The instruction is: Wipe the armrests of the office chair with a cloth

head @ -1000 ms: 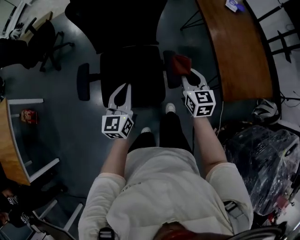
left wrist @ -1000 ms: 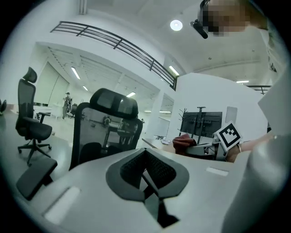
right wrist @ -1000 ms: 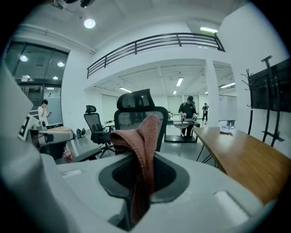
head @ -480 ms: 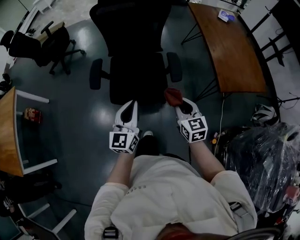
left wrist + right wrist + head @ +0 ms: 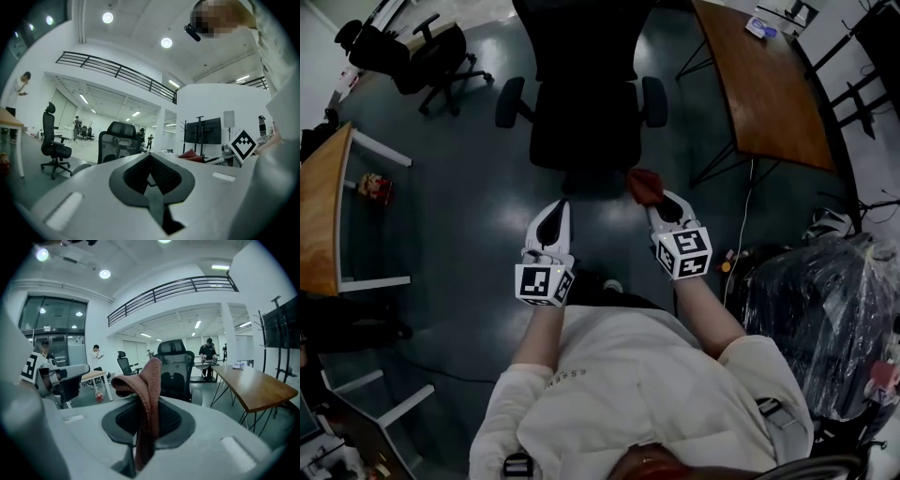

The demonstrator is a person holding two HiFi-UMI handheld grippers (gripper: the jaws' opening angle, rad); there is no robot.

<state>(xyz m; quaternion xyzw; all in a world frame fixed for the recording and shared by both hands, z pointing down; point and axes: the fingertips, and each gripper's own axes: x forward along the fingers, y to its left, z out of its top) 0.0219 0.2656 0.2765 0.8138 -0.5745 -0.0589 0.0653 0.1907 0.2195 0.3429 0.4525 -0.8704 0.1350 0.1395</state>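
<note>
The black office chair (image 5: 586,122) stands ahead of me on the dark floor, with its left armrest (image 5: 510,101) and right armrest (image 5: 654,101) both bare. My right gripper (image 5: 653,199) is shut on a reddish cloth (image 5: 645,185), held in the air short of the chair's front right. In the right gripper view the cloth (image 5: 143,390) sticks up from between the closed jaws, and the chair (image 5: 176,369) faces me beyond it. My left gripper (image 5: 558,204) hangs level with it, shut and empty, off the chair's front edge. In the left gripper view its jaws (image 5: 151,157) meet on nothing.
A curved wooden desk (image 5: 764,84) runs along the right, and a plastic-wrapped bundle (image 5: 825,319) sits nearer me on that side. A second desk (image 5: 323,211) with a red packet (image 5: 373,187) under it stands at the left. Another office chair (image 5: 431,52) is at the far left.
Both grippers have pulled back from the chair toward me. The cloth has come off the right armrest, still gripped, and the chair now lies farther away.
</note>
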